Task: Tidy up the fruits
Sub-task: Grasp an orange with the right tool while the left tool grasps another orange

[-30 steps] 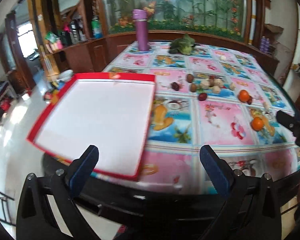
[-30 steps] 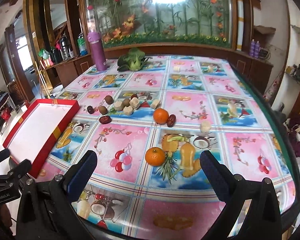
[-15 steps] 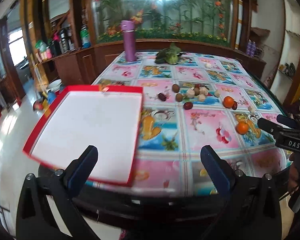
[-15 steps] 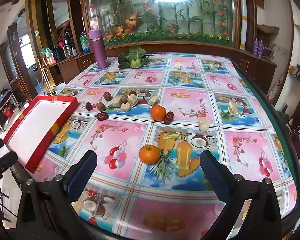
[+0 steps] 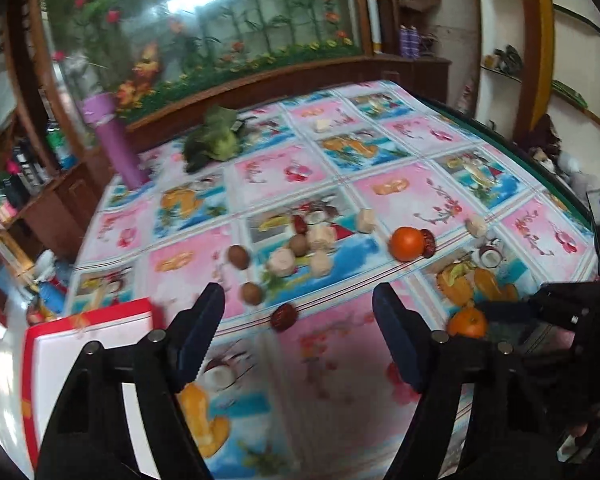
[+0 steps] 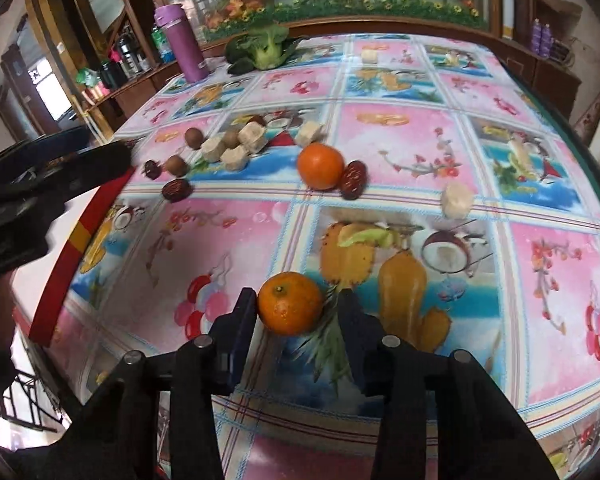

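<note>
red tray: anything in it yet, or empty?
Empty as far as visible: the red tray shows only a bare white floor, though the left gripper hides part. All the fruit sits on the table.

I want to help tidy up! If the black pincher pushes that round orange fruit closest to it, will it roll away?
Probably. The near round orange fruit looks ball-shaped and sits free on the glossy fruit-print tablecloth, so a sideways nudge could roll it. The right gripper has a finger on each side, which should trap it. Its skin looks shiny, perhaps slippery.

Tray (image 6: 64,264) at table's left edge, fruits (image 6: 236,148) mid-table, bottle (image 6: 182,44) behind
</note>
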Tool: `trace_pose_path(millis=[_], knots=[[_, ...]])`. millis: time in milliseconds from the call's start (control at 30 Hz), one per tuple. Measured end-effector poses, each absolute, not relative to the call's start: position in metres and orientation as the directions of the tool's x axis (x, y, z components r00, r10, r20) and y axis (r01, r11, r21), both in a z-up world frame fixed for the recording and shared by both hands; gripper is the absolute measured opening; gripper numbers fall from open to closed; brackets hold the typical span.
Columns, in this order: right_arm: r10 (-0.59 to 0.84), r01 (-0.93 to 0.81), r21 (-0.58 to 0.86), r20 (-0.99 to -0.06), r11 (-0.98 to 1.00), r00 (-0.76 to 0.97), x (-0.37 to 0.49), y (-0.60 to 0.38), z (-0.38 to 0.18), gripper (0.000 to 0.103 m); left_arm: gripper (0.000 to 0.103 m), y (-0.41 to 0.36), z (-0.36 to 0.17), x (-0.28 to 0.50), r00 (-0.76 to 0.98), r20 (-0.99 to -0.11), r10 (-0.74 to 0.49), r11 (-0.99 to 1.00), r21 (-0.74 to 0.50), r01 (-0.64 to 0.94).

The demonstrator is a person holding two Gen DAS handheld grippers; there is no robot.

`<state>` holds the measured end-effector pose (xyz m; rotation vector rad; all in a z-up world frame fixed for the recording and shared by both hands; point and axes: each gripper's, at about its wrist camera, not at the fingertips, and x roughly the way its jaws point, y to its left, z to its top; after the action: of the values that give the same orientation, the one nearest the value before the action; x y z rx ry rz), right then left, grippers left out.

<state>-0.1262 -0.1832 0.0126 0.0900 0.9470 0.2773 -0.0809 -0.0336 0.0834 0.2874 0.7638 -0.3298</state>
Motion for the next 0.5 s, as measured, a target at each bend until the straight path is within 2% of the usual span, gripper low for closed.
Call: trace_pose_path(millis=[67,267,500], knots=[[0.296,-0.220,0.208,-0.784,0.953,0.545,-0.129,-0.183,0.013,0.031,0.072,-0.044,0.078,-0.069,0.657,-0.726,-0.201,0.904,0.122,0.410],[0.346,-0.217,0.269,-0.756,0.938,0.556,-0.136,-0.203,0.015,0.030,0.067,-0.094,0.062,-0.044,0.568,-0.771,-0.286,0.847,0.073,0.526],[0.370,-0.175,0.333,-0.723,0.927,0.583,-0.136,-0.242,0.020,0.030,0.058,-0.127,0.032,-0.019,0.487,-0.827,-0.282,0.801,0.076,0.594]])
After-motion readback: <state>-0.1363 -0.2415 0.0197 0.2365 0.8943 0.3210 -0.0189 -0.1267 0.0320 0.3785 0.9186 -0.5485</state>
